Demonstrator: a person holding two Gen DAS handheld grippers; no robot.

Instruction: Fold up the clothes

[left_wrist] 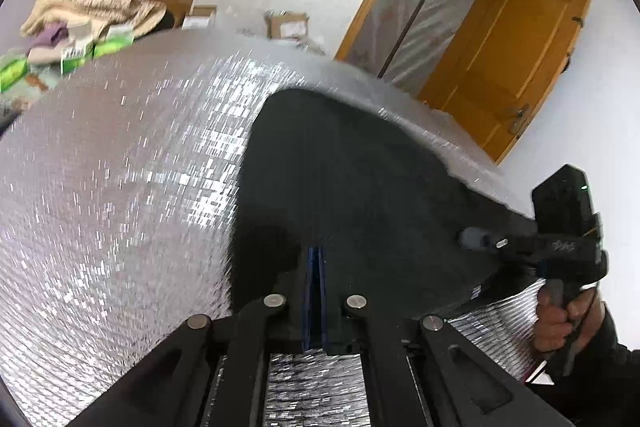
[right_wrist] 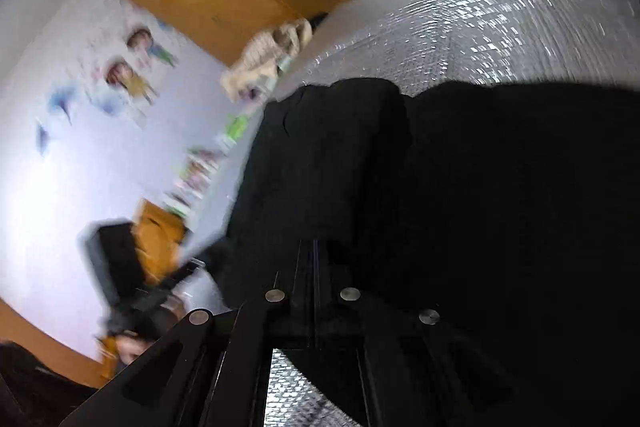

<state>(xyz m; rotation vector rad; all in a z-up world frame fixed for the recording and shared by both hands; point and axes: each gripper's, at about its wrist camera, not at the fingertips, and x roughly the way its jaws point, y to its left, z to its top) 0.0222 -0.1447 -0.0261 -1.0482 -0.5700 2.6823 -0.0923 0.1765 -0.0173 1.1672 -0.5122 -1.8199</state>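
Daylight is bright and even; the silver foil sheet [left_wrist: 120, 187] glitters with streaked glare. The right wrist view is motion-blurred, its black garment [right_wrist: 480, 207] underexposed. Fisheye corners curve dark.

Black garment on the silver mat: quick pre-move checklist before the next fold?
1. Left gripper shut, black garment at its fingers: ok.
2. Right gripper shut; whether cloth is between its fingers: cannot tell, too dark and blurred.
3. Garment lies flat: not ok, a fold stands up in the right wrist view.
4. Bare silver mat beyond the garment for the fold: ok.
5. Pile of clothes and green boxes apart from the garment: ok.
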